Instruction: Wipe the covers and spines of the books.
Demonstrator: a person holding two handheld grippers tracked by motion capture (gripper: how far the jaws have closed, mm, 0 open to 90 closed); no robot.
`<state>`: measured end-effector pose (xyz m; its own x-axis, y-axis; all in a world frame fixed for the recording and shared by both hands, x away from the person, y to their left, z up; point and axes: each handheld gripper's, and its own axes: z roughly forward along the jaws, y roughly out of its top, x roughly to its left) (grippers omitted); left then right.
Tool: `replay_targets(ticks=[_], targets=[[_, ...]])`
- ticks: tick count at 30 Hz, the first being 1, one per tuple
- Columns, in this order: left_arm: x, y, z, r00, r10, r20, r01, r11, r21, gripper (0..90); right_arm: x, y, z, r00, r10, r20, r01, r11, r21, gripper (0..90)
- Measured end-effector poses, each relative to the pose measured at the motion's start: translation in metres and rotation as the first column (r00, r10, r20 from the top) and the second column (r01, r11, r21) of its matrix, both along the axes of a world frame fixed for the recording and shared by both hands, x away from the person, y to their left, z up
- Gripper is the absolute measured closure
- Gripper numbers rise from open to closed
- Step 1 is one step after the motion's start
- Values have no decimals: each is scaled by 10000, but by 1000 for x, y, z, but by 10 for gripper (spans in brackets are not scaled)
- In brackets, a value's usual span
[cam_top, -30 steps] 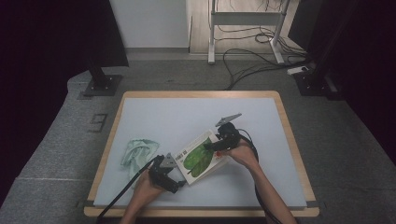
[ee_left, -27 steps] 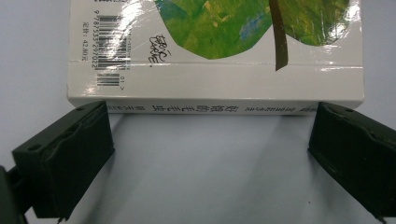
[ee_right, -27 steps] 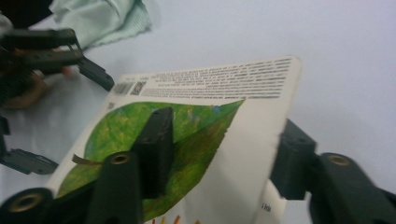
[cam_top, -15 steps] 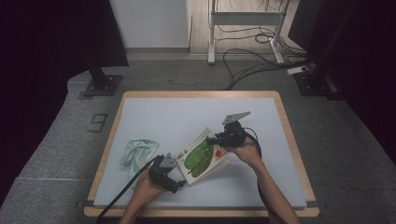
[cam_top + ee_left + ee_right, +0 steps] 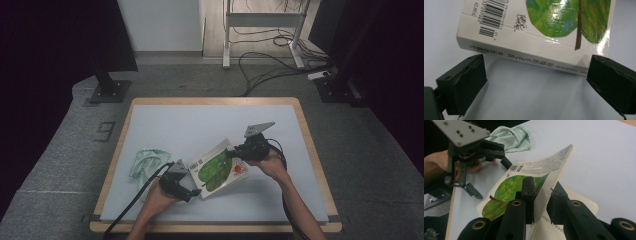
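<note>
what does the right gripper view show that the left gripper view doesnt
Right gripper view: the right tool, its jaws just closed, pinching the lifted cover of the book. Beyond it are the left tool, the hand holding it and a pale green cloth.
Left gripper view: a close look at the book's printed spine, with the left tool's open jaws standing either side, plus a scrawled name.
Both: the barcode, the green leaf picture and the white table.
</note>
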<state>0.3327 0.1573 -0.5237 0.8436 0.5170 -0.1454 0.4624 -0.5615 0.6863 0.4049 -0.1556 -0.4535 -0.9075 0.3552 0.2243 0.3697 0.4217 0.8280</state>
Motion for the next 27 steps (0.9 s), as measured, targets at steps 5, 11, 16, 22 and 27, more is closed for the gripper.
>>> replay_targets(ticks=[5,11,16,22,27], targets=[[4,-4,3,9998,-124,-133,121,9996,-259,11,-3,-5,0,9999,40,-96,-40,10000,55,768],[6,-12,1,9991,-289,-325,270,9981,-554,23,-6,-13,-3,9996,80,-283,-77,9999,117,770],[5,-16,2,9992,-323,-252,307,9976,-620,63,-7,-21,-9,9981,-15,-614,17,10000,24,759],[2,-16,8,9998,-198,79,201,9988,-446,156,-9,-27,-19,9945,-501,-919,464,9980,-420,697],[-5,-18,14,9987,-232,448,242,9995,-219,227,-12,-28,-24,9925,-923,-807,847,9921,-926,642]])
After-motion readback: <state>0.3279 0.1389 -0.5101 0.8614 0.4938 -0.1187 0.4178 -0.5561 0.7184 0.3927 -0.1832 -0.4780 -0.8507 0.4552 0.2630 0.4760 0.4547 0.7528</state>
